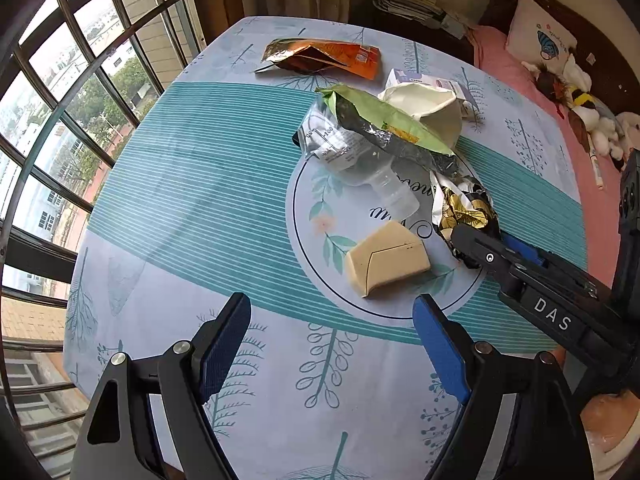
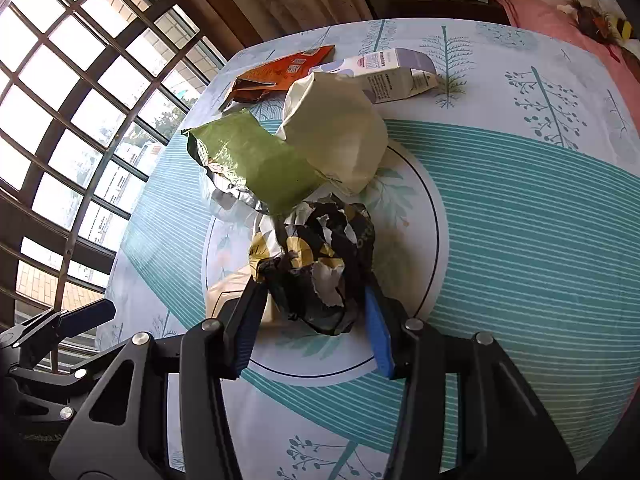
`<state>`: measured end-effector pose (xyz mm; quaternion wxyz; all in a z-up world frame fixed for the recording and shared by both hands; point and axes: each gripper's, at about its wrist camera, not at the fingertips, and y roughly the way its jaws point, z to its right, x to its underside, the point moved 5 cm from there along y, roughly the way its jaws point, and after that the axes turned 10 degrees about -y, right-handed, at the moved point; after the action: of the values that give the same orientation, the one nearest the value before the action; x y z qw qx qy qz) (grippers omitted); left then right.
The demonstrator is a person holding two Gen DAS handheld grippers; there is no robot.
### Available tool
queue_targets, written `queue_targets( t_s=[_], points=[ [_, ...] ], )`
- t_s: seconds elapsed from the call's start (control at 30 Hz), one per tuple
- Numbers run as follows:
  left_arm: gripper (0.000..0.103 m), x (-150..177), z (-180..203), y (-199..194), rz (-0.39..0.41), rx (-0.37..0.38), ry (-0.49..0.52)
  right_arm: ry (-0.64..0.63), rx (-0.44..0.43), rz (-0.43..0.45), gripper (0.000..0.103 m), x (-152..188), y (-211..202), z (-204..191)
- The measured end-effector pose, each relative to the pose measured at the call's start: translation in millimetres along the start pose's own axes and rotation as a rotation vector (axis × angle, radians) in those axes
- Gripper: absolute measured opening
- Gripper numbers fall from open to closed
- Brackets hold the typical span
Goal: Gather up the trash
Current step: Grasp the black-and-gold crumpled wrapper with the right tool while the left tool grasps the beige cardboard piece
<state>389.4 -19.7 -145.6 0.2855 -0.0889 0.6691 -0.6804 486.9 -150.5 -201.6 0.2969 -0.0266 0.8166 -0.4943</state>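
The right gripper (image 2: 310, 300) is reaching down onto the desk (image 2: 520, 220), its fingers (image 2: 378, 328) sitting on either side of a crumpled black-and-gold wrapper (image 2: 320, 272) and pressing against its sides. The left gripper (image 1: 332, 344) is hovering with its fingers (image 1: 222, 344) spread wide and holding nothing, just short of a beige wedge-shaped box (image 1: 386, 262). Behind the wrapper, the rest of the trash is lying in a loose heap: a green foil bag (image 2: 260, 160), a cream paper bag (image 2: 336, 136), a clear plastic bottle (image 1: 348, 156), an orange pouch (image 1: 324, 56) and a white carton (image 2: 392, 72) at the far edge.
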Motion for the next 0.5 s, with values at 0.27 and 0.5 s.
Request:
queue_targets(
  t_s=[0.27,0.5],
  points=[
    [0.085,-8.0,25.1,34.8,-0.086,0.007,-0.052,0.075,0.021,0.042,0.040,12.8,-24.5,34.2],
    [0.085,-17.8,41.0,59.1,-0.106,-0.017,-0.104,0.118,0.025,0.054,0.040,23.4,-33.0,51.8]
  ],
)
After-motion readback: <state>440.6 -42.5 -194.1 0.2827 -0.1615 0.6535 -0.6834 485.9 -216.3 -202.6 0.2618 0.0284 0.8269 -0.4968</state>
